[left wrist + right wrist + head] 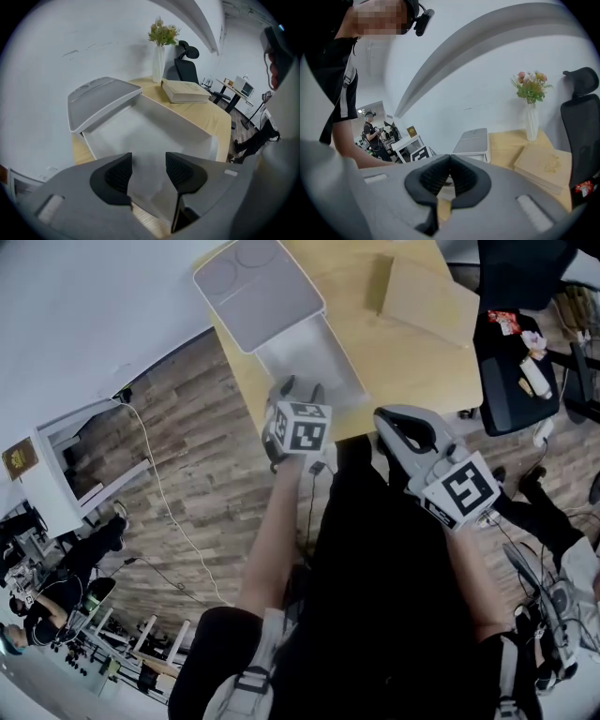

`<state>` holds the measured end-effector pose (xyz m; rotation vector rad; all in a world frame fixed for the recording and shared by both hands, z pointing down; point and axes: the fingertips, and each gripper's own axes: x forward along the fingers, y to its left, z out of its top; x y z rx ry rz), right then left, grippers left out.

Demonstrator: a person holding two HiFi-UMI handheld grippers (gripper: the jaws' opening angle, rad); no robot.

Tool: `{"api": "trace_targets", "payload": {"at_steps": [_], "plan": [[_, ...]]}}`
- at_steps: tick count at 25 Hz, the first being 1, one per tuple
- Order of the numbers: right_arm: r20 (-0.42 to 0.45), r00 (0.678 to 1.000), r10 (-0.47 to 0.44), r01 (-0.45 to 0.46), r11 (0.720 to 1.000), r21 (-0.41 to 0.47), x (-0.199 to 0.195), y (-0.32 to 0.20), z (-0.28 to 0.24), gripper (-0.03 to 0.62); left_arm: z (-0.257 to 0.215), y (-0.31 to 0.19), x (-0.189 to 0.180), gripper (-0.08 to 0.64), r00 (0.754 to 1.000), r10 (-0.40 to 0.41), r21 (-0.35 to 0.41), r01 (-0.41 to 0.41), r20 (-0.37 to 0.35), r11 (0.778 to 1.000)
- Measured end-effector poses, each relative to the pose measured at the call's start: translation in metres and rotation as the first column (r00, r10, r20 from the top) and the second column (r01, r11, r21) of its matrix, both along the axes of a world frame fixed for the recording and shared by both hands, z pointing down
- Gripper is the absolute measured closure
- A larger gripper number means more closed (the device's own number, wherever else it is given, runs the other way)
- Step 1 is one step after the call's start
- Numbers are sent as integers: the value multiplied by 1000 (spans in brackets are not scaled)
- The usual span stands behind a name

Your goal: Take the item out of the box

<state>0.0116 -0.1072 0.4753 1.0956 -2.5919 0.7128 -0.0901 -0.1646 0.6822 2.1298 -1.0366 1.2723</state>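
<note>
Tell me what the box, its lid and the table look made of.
Box: looks like thin plastic, milky white and seemingly half see-through, with smooth moulded walls. Lid: likely plastic too, matte grey, with a raised rim and rounded corners. Table: pale wood or wood-look laminate, smooth and matte. I can't tell which.

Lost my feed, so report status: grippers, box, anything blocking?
Left gripper open, empty, over box. Right gripper shut, empty, held back. Lid open, no item visible inside. Nothing blocking.
</note>
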Motion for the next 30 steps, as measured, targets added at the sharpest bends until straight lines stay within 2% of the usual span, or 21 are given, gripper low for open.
{"api": "trace_targets", "payload": {"at_steps": [11,17,30], "plan": [[-8,1000,29,-29,1000,-10,5,-5,2,589,16,-5,-11,338,989,65,2,-66,132,998],[-5,999,33,-33,999,-13,6,-6,2,589,22,-5,-14,363,969,102,30,-112,224,993],[-1,999,36,-36,999,-1,6,-2,-3,589,20,-5,-14,385,970,109,34,-119,218,992]]}}
